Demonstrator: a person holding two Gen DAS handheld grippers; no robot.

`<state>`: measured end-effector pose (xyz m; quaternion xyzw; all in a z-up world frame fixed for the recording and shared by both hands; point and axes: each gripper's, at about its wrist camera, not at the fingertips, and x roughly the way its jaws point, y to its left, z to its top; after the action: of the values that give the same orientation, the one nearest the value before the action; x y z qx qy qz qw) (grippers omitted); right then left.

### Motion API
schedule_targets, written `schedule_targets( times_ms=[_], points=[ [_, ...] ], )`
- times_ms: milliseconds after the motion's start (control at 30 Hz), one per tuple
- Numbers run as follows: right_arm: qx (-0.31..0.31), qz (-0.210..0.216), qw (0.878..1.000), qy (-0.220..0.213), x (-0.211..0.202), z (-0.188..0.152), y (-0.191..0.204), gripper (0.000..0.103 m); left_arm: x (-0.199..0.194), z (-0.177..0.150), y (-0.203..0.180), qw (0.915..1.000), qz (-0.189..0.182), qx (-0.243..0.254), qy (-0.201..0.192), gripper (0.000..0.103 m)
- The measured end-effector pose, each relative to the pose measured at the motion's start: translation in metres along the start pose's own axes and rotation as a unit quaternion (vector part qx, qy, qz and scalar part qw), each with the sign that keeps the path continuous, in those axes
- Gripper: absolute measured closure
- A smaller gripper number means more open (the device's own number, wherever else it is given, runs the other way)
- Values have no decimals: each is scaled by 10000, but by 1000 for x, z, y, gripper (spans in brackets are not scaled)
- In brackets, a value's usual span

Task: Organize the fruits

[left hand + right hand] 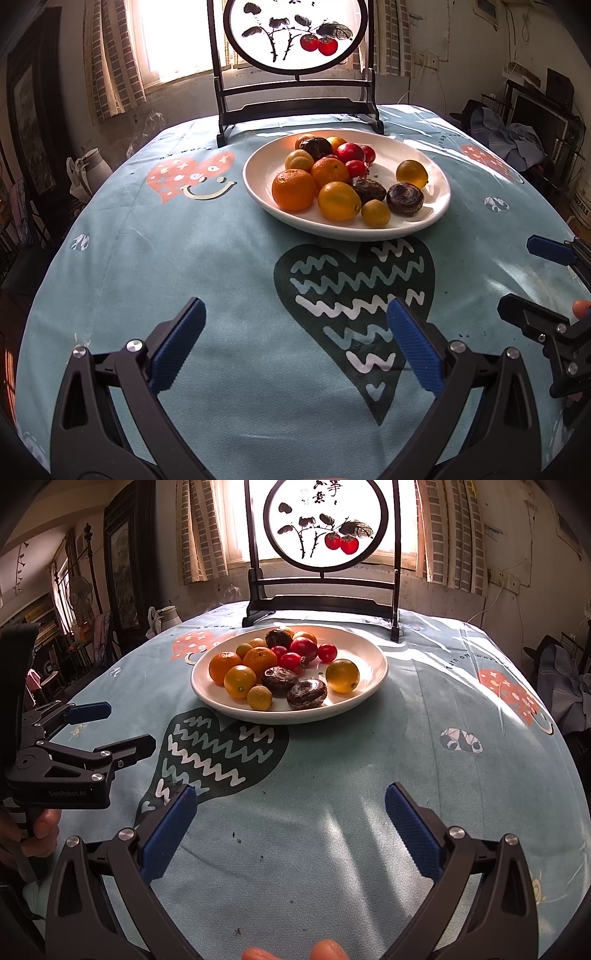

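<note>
1. Left wrist view: your left gripper (295, 325) hovers over the tablecloth (221, 288) with its blue pads (177, 343) spread wide and nothing between them.
2. Ahead of it sits the white plate (258, 173), resting on the cloth just beyond the dark heart print (354, 295).
3. All the fruit lies on that plate: two oranges (294, 189) on the left side, touching each other, and yellow fruits (339, 201) along the near edge.
4. Another yellow one (412, 173) sits apart toward the right.
5. Dark brown fruits (405, 198) lie near the front rim, and red tomatoes (350, 152) cluster toward the back, with another dark fruit behind them.
6. Your right gripper (532, 280) shows at the right edge of this view, jaws apart.
7. From the right wrist view, your right gripper (291, 808) also floats above the cloth, its fingers (410, 830) held wide and pinching nothing.
8. The plate (369, 672) is straight ahead there, well clear of the fingertips.
9. Your left gripper (122, 727) appears at the left, jaws parted, with your left hand (40, 830) wrapped on its handle.
10. Behind the plate stands a dark wooden screen (295, 99) holding a round painted panel (327, 524), with a bright window behind it.
11. A pale jug (168, 614) stands beyond the far left edge of the table.
</note>
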<state>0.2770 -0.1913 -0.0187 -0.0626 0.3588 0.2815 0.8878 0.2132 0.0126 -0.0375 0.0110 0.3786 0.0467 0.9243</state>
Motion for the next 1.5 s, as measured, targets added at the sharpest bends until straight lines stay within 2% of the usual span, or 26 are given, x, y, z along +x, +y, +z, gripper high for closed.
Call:
schedule_targets(
  times_ms=[467, 1367, 1500],
  points=[
    [-3, -11, 10000, 13, 1, -1, -1, 1, -1, 0, -1, 9999, 119, 36, -26, 3],
    [-13, -26, 10000, 20, 1, -2, -2, 1, -1, -1, 2, 10000, 32, -46, -47, 3],
    [-13, -30, 10000, 25, 1, -2, -1, 1, 0, 0, 3, 9999, 150, -69, 3, 3]
  ],
)
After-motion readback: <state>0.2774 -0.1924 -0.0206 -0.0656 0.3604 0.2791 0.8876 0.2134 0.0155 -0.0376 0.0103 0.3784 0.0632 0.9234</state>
